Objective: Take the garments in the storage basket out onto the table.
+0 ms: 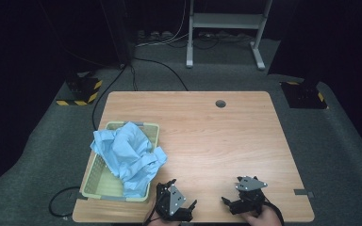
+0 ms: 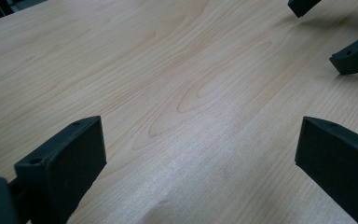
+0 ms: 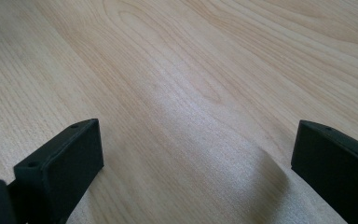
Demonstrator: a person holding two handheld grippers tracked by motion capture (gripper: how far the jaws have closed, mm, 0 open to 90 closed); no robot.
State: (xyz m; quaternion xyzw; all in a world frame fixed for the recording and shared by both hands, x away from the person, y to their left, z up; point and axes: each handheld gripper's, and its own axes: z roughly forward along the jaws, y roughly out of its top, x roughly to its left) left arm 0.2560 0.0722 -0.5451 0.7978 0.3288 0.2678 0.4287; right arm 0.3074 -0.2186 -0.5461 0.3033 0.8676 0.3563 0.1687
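While the cloth (image 1: 128, 157) hides the basket (image 1: 152, 129) floor, hands cut off, frame edge.

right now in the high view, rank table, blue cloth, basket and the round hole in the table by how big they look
1. table
2. basket and blue cloth: look about alike, and the cloth hides part of the basket, so unranked
3. round hole
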